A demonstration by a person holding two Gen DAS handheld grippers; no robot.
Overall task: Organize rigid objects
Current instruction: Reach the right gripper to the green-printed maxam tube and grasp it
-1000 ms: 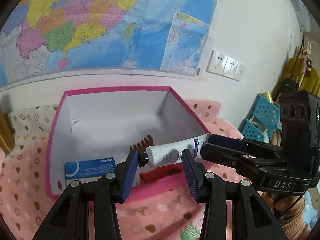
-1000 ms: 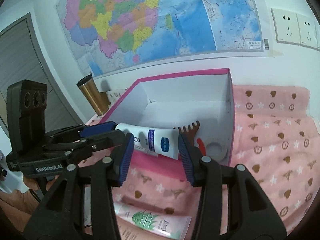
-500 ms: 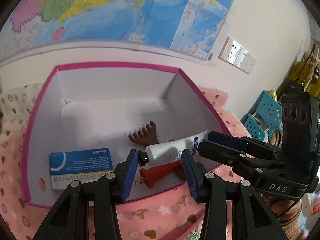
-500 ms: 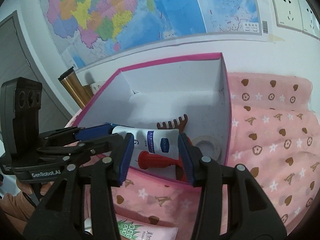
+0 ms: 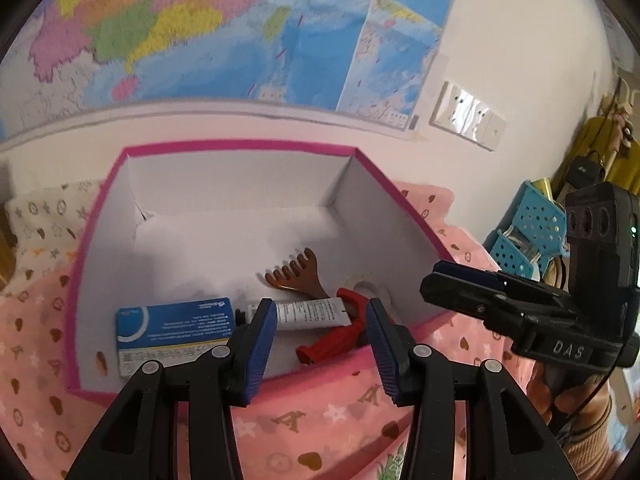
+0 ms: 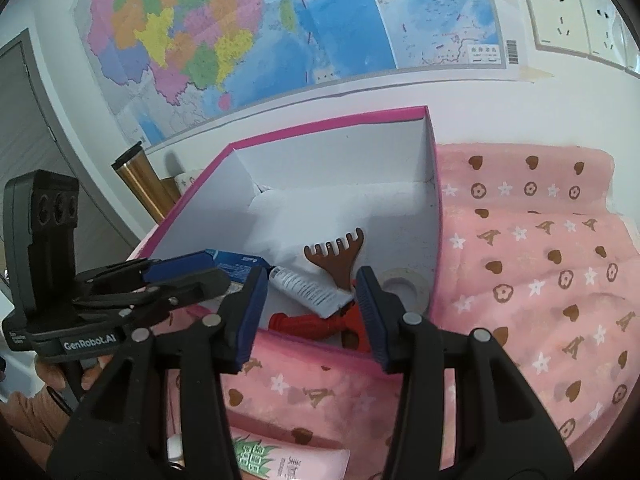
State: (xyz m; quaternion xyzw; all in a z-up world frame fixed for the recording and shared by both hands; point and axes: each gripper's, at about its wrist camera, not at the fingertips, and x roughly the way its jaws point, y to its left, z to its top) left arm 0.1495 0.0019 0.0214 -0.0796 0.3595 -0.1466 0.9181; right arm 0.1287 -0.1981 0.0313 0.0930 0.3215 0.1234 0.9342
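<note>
A white box with a pink rim (image 5: pixel 240 146) (image 6: pixel 328 124) stands on a pink patterned cloth. Inside lie a white tube (image 5: pixel 308 312) (image 6: pixel 306 290), a brown comb-like scraper (image 5: pixel 296 276) (image 6: pixel 334 258), a red tool (image 5: pixel 332 338) (image 6: pixel 308 324), a blue and white carton (image 5: pixel 174 330) (image 6: pixel 236 262) and a roll of white tape (image 5: pixel 366 286) (image 6: pixel 404 282). My left gripper (image 5: pixel 320 322) is open and empty at the box's near wall. My right gripper (image 6: pixel 310 294) is open and empty beside it; the tube rests loose on the box floor.
A green-printed tube (image 6: pixel 288 460) lies on the cloth below my right gripper. A gold tumbler (image 6: pixel 140 184) stands left of the box. Blue baskets (image 5: pixel 528 232) stand at the right. A map and wall sockets (image 6: pixel 576 26) are behind.
The white tube was held over the box between the grippers. Now it lies on the box floor on the red tool. Both grippers have drawn back slightly and are empty.
</note>
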